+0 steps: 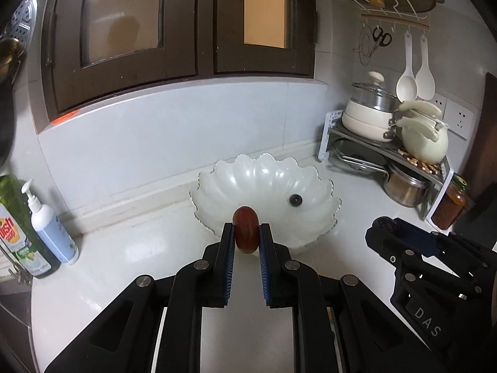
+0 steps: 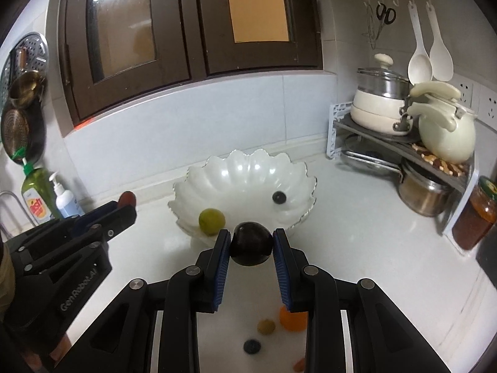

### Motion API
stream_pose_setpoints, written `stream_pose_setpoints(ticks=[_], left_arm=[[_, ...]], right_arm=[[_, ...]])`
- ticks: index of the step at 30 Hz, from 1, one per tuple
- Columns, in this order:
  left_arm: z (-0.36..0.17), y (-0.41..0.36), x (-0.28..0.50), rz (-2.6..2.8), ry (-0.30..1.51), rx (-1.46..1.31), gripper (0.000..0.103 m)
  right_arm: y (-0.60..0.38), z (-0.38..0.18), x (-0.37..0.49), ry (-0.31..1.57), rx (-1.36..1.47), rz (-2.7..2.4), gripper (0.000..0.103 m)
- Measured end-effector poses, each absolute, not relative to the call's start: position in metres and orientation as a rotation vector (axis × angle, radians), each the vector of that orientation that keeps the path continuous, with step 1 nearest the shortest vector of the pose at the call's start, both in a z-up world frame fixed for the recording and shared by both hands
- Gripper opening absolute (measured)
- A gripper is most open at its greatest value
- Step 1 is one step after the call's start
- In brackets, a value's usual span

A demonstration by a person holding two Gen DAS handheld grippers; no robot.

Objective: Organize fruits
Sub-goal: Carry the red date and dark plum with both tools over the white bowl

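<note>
A: How far along does the sorting look?

B: Partway, by the look of it. The scalloped white bowl on the counter already holds two pieces: a small dark berry toward its right side and a green grape near its front left rim. Nothing else shows inside it.

A: And the grippers?

B: Both are loaded. The left gripper is clamped on a reddish-brown oval fruit, held above the counter just in front of the bowl's near rim. The right gripper is closed around a larger dark round fruit, also poised at the bowl's front edge. Neither piece is in the bowl yet.

A: What is left after those two?

B: Several pieces lie on the counter below the right gripper: a blueberry, a small yellowish fruit and an orange piece partly hidden by a finger. A bit of something orange-red shows at the bottom edge; what it is cannot be told.
</note>
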State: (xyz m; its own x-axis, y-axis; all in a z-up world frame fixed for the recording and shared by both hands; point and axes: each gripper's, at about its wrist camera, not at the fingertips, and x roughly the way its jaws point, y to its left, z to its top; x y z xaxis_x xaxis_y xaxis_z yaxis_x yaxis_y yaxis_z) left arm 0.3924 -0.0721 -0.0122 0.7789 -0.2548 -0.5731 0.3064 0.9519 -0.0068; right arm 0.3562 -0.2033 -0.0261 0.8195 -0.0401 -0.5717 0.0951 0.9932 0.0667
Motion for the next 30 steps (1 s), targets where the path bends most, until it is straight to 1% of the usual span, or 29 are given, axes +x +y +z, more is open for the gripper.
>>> stream_pose_setpoints(ticks=[18, 30], left_arm=[[0.019, -0.081, 0.446, -0.298, 0.574, 0.101, 0.017], [0.021, -0.088, 0.483, -0.264, 0.592, 0.117, 0.017]], right_arm=[[-0.21, 0.002, 0.413, 0.56, 0.034, -0.054, 0.029], [-0.204, 0.011, 0.453, 0.55, -0.05, -0.048, 0.029]])
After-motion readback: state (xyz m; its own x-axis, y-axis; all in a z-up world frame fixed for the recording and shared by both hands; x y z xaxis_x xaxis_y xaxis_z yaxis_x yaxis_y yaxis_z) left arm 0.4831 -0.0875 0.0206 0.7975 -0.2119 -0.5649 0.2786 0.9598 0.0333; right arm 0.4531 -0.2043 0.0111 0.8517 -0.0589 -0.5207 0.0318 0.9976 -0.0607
